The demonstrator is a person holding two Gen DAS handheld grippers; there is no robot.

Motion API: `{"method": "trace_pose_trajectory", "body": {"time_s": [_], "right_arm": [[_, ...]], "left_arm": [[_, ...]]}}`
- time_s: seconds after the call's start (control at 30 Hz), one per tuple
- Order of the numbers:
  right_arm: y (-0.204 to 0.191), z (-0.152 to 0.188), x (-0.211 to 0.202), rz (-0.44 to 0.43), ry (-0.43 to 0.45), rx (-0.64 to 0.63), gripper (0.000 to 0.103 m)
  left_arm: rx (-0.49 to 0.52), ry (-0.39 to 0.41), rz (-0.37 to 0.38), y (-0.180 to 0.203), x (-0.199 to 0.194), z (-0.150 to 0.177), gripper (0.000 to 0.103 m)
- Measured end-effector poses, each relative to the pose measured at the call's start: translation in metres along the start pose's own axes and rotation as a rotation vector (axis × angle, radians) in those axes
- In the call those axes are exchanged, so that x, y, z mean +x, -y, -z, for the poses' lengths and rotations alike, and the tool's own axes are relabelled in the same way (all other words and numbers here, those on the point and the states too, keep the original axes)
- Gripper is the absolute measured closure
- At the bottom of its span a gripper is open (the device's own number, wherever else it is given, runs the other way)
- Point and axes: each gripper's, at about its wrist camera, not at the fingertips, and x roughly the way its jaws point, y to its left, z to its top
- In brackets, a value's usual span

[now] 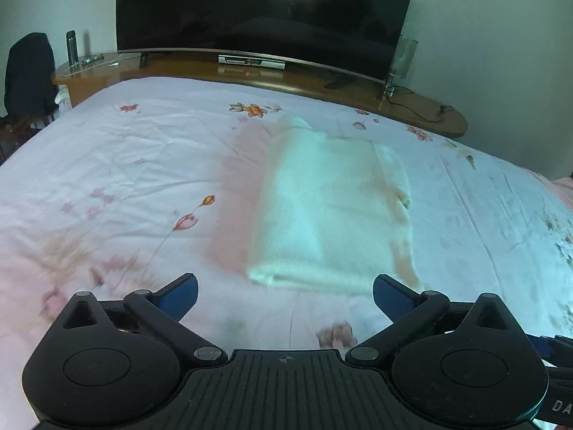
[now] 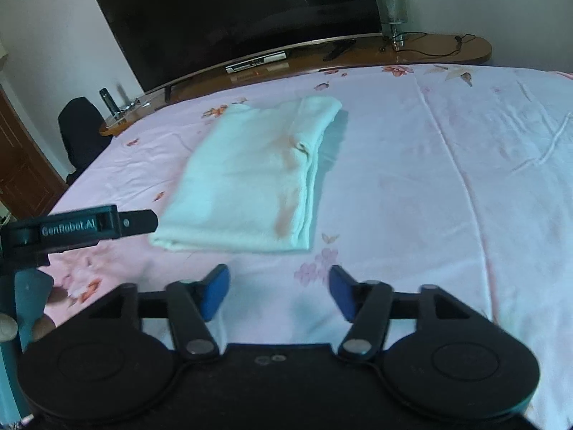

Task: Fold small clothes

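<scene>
A pale white garment lies folded into a long rectangle on the pink flowered bedsheet. The left gripper hovers just in front of the garment's near edge, jaws wide apart, nothing between the blue pads. In the right wrist view the same folded garment lies ahead and slightly left. The right gripper is open above bare sheet, short of the garment's near edge, holding nothing. The left gripper's body shows at the left edge of that view.
A large dark television stands on a curved wooden shelf past the foot of the bed. A set-top box, a glass lamp and cables sit on the shelf. A dark chair stands at far left.
</scene>
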Motion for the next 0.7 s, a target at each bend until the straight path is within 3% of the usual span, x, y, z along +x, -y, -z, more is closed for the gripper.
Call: {"method": "trace_pose_trajectory", "body": {"time_s": [0.07, 0.23, 0.33, 0.53, 0.7], "right_arm": [[-0.006, 0.007, -0.021, -0.001, 0.014, -0.015, 0.038], [-0.022, 0.023, -0.074, 0.006, 0.075, -0.031, 0.018], [-0.032, 0.033, -0.102, 0.021, 0.111, -0.018, 0.006], [-0.047, 0.048, -0.147, 0.099, 0.175, 0.056, 0.001], [-0.052, 0.054, -0.165, 0.11, 0.214, 0.086, 0.001]], "left_arm": [[0.025, 0.024, -0.004, 0.001, -0.023, 0.008, 0.0], [0.121, 0.109, -0.03, 0.005, -0.079, 0.027, 0.0], [0.14, 0.116, -0.043, 0.003, -0.105, 0.033, 0.0], [0.144, 0.116, -0.015, 0.004, -0.138, 0.04, 0.0], [0.148, 0.127, -0.009, 0.007, -0.153, 0.046, 0.0]]}}
